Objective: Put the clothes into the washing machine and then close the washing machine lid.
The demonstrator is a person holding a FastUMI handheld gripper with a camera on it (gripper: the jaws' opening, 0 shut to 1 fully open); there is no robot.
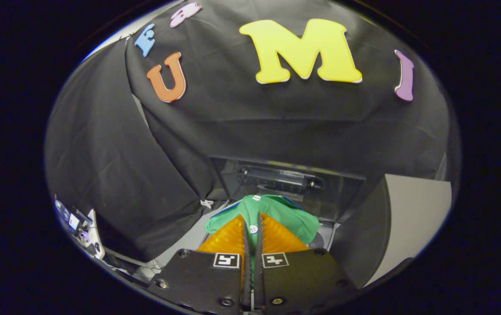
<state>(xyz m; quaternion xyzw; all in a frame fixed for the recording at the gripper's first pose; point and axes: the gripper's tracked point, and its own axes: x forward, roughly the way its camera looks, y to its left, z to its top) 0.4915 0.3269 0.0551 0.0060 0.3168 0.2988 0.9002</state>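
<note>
Closed nearly together on a soft green cloth garment with white buttons (276, 214): the hand-held gripper (252, 227), both ribbed fingers (228, 238) pinching a fold so the cloth bunches up ahead of the tips. Judged to be carrying the garment toward the dark, boxy washing machine (346, 192), whose raised lid (281, 179) stands just beyond the cloth.

To do this step well: keep the pinch firm, bring the bundle over the open drum (320, 240), glimpsed beside the right finger, and lower before releasing so no sleeve hangs over the rim. Hold off on the lid until all cloth sits inside.

Hard to make out: the drum mouth, mostly covered by garment and fingers, so its depth and any contents cannot be told. Unclear too how much fabric hangs beneath the fingers. A blue edge (228, 208) peeking beside the green may be lining or a second piece; cannot tell. Small cluttered items (78, 223) off to the left too tiny to identify.
</note>
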